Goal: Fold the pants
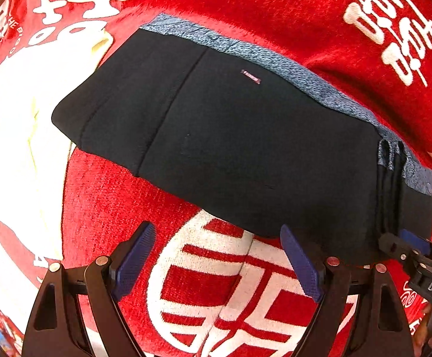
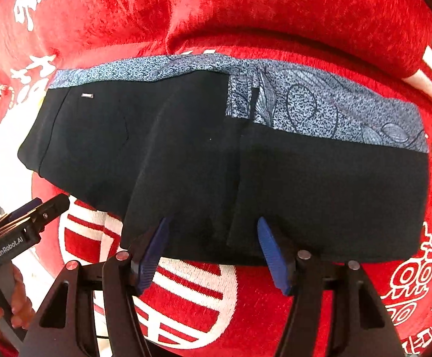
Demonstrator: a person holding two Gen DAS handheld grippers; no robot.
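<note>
The black pants [image 1: 230, 136], folded with a blue-grey patterned band [image 2: 320, 110] along the far edge, lie on a red blanket [image 1: 260, 9] with white characters. The left gripper [image 1: 218, 255] is spread wide just short of the near hem, holding nothing. The right gripper [image 2: 213, 238] is also wide, its blue pads [image 2: 271, 253] overlapping the hem, not clamped on it.

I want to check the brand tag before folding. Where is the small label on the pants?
In the left wrist view the label sits on the upper middle of the black pants, just below the blue patterned strip; in the right wrist view, it is near their top-left corner.
</note>
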